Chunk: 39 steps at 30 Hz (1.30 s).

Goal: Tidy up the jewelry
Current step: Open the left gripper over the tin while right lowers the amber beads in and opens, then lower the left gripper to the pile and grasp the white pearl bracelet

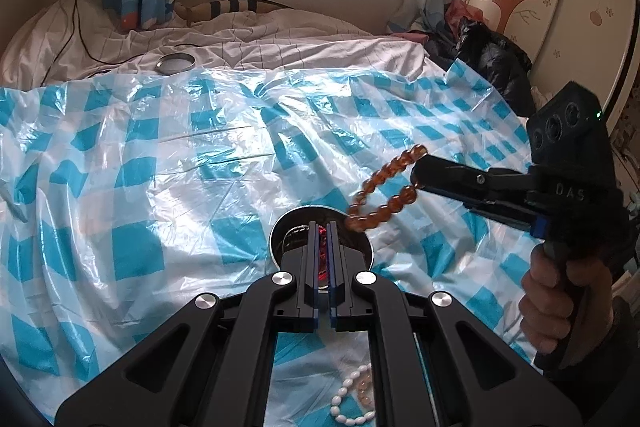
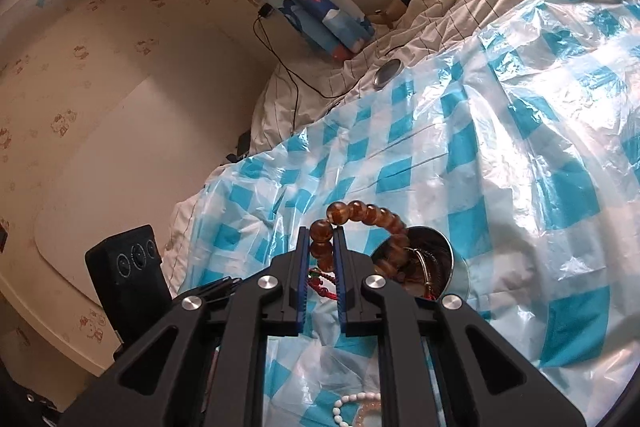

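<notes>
One tin [image 1: 320, 239], one lid [image 1: 175, 63], one amber bracelet [image 1: 384, 187], one white bracelet [image 1: 352, 403]. Right gripper [image 2: 322, 239] clamps the amber bracelet, its loop dangling over the tin. Left gripper [image 1: 324, 231] is closed on a red cord [image 1: 322, 259] at the tin's mouth

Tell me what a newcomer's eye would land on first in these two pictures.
First the amber bead bracelet, pinched in the right tool and hanging in the air just above the round metal tin. Next the shiny blue-and-white checked plastic sheet spread over the bed, with the left tool shut on something red at the tin's rim.
</notes>
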Each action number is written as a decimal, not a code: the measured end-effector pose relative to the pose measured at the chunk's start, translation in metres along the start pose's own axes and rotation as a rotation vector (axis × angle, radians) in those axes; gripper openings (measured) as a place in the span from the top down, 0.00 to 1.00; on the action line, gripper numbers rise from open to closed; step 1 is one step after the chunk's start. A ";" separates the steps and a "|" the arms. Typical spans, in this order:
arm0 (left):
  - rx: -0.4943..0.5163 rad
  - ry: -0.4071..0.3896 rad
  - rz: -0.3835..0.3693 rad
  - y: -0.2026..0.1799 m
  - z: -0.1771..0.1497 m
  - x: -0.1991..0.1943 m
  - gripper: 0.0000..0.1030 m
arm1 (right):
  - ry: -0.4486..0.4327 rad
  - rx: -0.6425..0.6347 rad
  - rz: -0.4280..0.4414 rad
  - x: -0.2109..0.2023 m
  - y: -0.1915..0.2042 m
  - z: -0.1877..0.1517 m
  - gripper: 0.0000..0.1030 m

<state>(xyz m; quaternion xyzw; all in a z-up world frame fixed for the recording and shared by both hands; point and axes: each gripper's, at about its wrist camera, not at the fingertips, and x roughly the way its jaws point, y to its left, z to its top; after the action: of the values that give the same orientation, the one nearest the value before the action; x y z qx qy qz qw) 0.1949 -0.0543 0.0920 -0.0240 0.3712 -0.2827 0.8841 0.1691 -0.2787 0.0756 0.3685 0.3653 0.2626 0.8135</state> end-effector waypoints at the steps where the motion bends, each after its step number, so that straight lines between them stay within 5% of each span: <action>1: -0.009 -0.005 -0.010 0.000 0.003 0.002 0.97 | -0.001 0.008 0.006 0.001 -0.002 0.001 0.88; 4: -0.048 -0.004 -0.050 0.001 0.009 0.018 0.95 | 0.040 0.005 -0.047 0.017 -0.005 0.000 0.87; 8: -0.095 0.103 0.034 0.014 -0.003 0.048 0.88 | 0.106 0.028 -0.119 0.042 -0.017 -0.006 0.71; 12: -0.125 0.070 0.063 0.026 -0.002 0.034 0.82 | 0.090 0.039 -0.136 0.039 -0.019 -0.005 0.67; 14: -0.141 0.045 0.063 0.031 -0.003 0.023 0.72 | 0.061 0.034 -0.188 0.030 -0.020 -0.003 0.58; 19: -0.149 0.064 0.073 0.035 -0.012 0.013 0.69 | 0.099 0.180 -0.334 0.026 -0.061 -0.010 0.54; 21: -0.143 0.070 0.071 0.034 -0.012 0.013 0.68 | 0.125 0.295 -0.273 0.032 -0.080 -0.018 0.53; 23: -0.138 0.066 0.068 0.032 -0.012 0.012 0.67 | 0.100 0.393 -0.096 0.035 -0.088 -0.023 0.52; 27: -0.132 0.060 0.066 0.030 -0.011 0.007 0.64 | 0.091 0.345 0.105 0.041 -0.066 -0.018 0.50; 30: -0.124 0.066 0.069 0.029 -0.012 0.006 0.63 | 0.130 0.275 0.081 0.049 -0.051 -0.018 0.39; 39: 0.005 0.134 0.106 0.010 -0.031 0.009 0.58 | 0.099 0.300 -0.027 0.031 -0.059 -0.022 0.37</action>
<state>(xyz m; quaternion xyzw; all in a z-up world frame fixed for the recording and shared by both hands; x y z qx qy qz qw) 0.1838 -0.0448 0.0613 0.0171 0.4297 -0.2374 0.8710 0.1796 -0.2829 0.0058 0.4676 0.4450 0.2119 0.7337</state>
